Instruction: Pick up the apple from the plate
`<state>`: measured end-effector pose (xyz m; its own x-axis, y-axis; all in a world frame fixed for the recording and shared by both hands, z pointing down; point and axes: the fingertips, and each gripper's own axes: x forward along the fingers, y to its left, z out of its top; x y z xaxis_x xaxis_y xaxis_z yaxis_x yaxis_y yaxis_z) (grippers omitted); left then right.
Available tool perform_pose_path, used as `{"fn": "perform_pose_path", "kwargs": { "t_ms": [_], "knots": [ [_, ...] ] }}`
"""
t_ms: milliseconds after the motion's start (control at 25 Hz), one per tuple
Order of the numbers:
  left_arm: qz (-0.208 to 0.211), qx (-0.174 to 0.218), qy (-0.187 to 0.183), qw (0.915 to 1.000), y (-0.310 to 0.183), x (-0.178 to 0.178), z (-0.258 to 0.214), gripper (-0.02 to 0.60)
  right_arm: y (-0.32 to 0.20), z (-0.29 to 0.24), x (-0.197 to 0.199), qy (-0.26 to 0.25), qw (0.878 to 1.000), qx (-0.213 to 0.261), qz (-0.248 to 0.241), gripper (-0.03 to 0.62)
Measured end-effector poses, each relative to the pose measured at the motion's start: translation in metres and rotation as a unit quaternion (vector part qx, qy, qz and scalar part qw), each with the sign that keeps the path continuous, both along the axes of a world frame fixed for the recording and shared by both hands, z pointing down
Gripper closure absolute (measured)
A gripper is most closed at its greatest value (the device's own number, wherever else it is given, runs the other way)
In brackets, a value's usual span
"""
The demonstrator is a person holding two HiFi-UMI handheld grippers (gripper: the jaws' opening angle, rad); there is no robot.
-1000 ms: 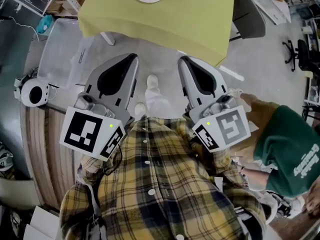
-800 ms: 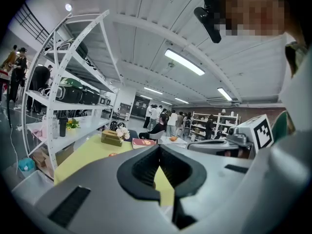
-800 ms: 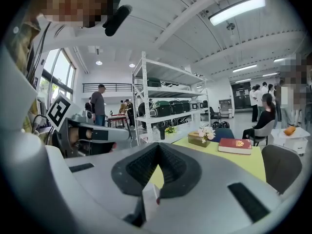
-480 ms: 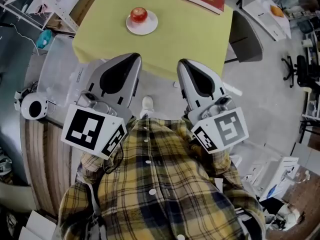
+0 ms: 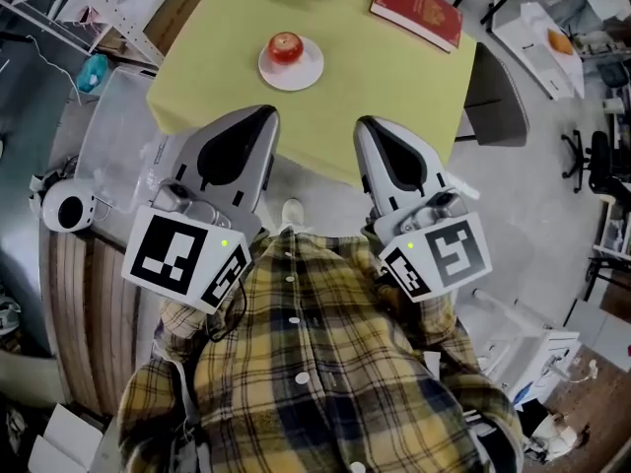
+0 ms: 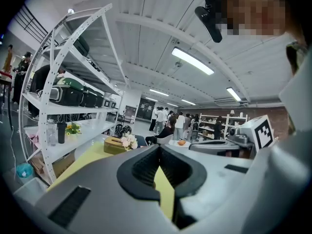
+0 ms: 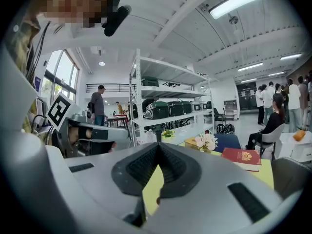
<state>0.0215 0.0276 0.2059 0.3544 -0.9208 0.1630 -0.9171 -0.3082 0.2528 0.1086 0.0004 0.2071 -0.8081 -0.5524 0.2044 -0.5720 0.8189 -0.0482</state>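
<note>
- Apple point(image 5: 286, 46): red, resting on the white plate point(image 5: 310, 73); neither gripper touches it.
- Plate: set on the table point(image 5: 385, 87), which is covered by a yellow-green cloth. In the head view it lies in the table's left half, beyond the left gripper's tips.
- Book point(image 5: 416, 10): red, lying flat near the table's far right corner, well apart from the plate.
- Left gripper point(image 5: 264, 116): held out in front of the person's plaid shirt point(image 5: 315, 363). In the head view its tips overlap the table's near edge, short of the plate. In the left gripper view the jaws meet at their tips, closed on nothing; only the cloth shows through the gap behind the tips.
- Right gripper point(image 5: 366, 124): held beside the left one and roughly parallel to it, with its tips also at the near edge. In the right gripper view the jaws are closed tip to tip and empty.
- Marker cubes point(image 5: 182, 259): one at the rear of each gripper, close to the shirt.
- Flowers point(image 7: 204, 140): a pale bunch at the table's far side, just left of the book in the right gripper view.
- Rack point(image 6: 73, 82): white shelving beyond the table, carrying dark cases.
</note>
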Motion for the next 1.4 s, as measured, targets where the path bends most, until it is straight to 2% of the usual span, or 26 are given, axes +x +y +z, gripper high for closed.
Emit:
{"fn": "perform_pose_path", "kwargs": {
  "t_ms": [160,600,880,1160,1400],
  "knots": [
    [0.012,-0.004,0.002,0.9999,-0.027,-0.025,0.007,0.577,-0.024,0.006,-0.027,0.002,1.000,-0.003,0.011,0.603],
    [0.082,-0.007,-0.011,0.9966,-0.118,-0.102,0.001,0.577,-0.098,0.002,-0.114,-0.007,0.998,-0.005,0.060,0.603],
    [0.142,-0.013,-0.013,0.9897,-0.158,-0.146,0.002,0.577,-0.139,0.001,-0.157,-0.008,0.993,-0.007,0.120,0.603],
    [0.194,-0.026,-0.012,0.9806,-0.189,-0.162,0.013,0.577,-0.165,0.011,-0.171,0.004,0.985,-0.019,0.173,0.603],
    [0.220,-0.041,-0.003,0.9746,-0.205,-0.153,0.025,0.577,-0.176,0.023,-0.163,0.014,0.979,-0.035,0.200,0.603]
  ]
}}
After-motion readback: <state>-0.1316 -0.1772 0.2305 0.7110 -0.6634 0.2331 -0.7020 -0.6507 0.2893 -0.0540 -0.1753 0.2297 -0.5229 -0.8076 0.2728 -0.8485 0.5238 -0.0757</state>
